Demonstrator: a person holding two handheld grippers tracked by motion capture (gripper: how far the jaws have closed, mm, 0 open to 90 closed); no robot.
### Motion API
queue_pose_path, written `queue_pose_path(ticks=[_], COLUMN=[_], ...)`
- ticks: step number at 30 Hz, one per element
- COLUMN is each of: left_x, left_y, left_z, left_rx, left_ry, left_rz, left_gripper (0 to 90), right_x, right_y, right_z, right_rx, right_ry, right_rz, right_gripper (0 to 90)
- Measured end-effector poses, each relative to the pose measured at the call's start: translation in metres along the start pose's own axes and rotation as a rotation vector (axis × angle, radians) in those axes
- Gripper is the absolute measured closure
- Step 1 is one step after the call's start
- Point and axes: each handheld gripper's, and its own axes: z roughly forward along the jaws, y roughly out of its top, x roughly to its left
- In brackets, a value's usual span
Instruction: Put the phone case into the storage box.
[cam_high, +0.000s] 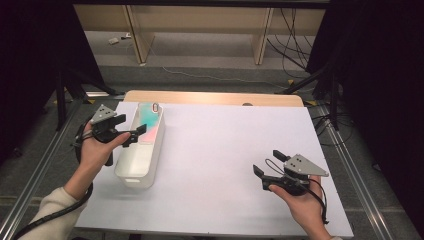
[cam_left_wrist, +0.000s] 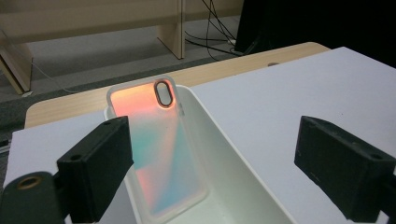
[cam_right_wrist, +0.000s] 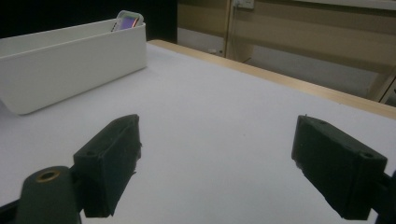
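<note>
Phone case (cam_left_wrist: 159, 149) leaned inside the white bin (cam_high: 150, 155), freed; left gripper (cam_high: 139, 133) at 9 o'clock gaped empty, right gripper (cam_high: 265, 167) at 4 o'clock idled wide.

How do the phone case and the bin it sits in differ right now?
The phone case is thin, translucent and iridescent, orange to teal; the bin is opaque plain white. The phone case leans tilted against the bin's far end, its top edge above the rim, while the bin sits flat on the white table. Both lie by the open left gripper, which touches neither.
</note>
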Motion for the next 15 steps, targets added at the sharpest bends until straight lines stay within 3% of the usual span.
queue_pose_path(ticks=[15], left_x=[-0.018], left_y=[-0.015], left_z=[-0.014], left_rx=[-0.021], left_ry=[-0.048], left_rz=[0.01], left_gripper=[10.7], right_x=[0.0], right_y=[0.0], right_z=[0.0], right_rx=[0.001], right_ry=[0.0], right_rz=[-0.001], right_gripper=[16.7])
